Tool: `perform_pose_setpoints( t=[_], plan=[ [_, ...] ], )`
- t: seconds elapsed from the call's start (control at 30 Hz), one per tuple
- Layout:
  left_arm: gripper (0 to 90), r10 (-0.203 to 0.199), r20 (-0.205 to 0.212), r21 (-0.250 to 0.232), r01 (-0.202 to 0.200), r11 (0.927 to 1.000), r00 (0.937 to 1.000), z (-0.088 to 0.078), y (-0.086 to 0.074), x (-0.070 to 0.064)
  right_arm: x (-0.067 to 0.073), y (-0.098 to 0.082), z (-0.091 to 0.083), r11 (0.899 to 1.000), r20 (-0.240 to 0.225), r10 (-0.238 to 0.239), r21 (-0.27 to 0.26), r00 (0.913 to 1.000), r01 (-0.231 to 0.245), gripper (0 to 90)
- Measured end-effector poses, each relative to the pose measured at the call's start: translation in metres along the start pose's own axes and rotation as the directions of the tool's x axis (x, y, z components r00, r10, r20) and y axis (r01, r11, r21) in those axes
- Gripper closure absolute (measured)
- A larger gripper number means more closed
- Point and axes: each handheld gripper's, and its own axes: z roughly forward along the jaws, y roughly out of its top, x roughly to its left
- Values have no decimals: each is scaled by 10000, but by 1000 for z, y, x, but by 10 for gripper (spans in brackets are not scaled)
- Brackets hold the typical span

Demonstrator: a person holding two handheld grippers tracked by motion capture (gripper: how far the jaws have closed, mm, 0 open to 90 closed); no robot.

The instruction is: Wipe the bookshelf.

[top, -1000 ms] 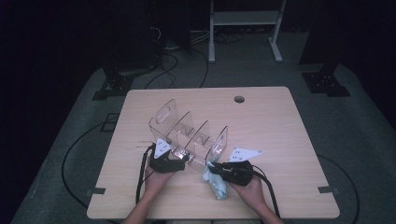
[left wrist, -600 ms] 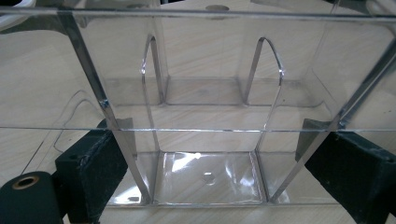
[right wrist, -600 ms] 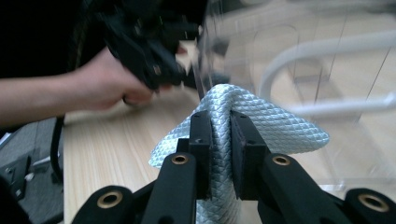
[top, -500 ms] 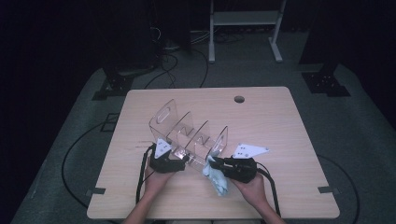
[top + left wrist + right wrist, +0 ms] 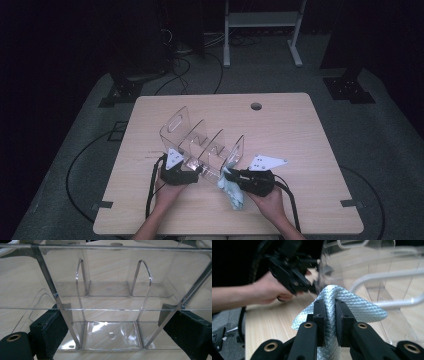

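While the left gripper [image 5: 192, 172] clamps its wide-set jaws on the clear organizer's [image 5: 200, 142] near end, the right gripper [image 5: 329, 312] pinches a pale-blue cloth [image 5: 352, 306] w/ jaws nearly closed, touching the organizer.

A: What is changing here?

B: Not much. The right gripper [image 5: 226, 176] is turning a little in the hand. Its grey plate [image 5: 268, 161] is now pointing a bit more to the side than a second ago.

A: And the cloth [image 5: 234, 192]?

B: It is hanging a little differently under that gripper, still close to the clear rack [image 5: 202, 142]. It is moving just a tiny bit toward the rack's near end.

A: Anything else?

B: No, that is all I am seeing.
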Motion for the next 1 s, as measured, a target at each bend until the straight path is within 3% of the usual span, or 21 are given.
perform_pose_setpoints(
  t=[0.03,0.1,0.27,0.37,0.4,0.5,0.67,0.83,1.0],
  plan=[
    [82,13,-1,7,-13,10000,10000,0,0,0,-3,-6,4,9994,151,26,350,9999,-32,796],
    [82,5,5,9,-5,10000,10000,0,0,0,-5,-8,6,9990,116,137,426,9998,-142,796],
    [81,-23,13,-13,23,10000,10000,0,0,-1,0,4,-3,9999,108,-100,95,9999,99,796],
    [82,-7,14,-11,7,10000,10000,0,0,-1,-3,0,-1,10000,32,49,11,10000,-49,796],
    [82,-14,13,-11,14,10000,10000,0,0,-1,-5,-5,3,9996,135,101,260,9999,-104,796],
    [82,-7,14,-14,7,10000,10000,0,0,-1,-6,-7,4,9990,78,252,365,9997,-255,796],
    [81,-7,5,-22,7,10000,10000,0,0,-2,-3,8,-6,10000,90,17,12,10000,-17,796],
    [81,-2,2,-21,2,10000,10000,0,0,-2,-6,-3,1,9993,74,285,229,9996,-287,796],
    [80,1,13,-44,-1,10000,10000,0,0,-2,2,6,-4,10000,-23,-16,3,10000,16,796]
  ],
)
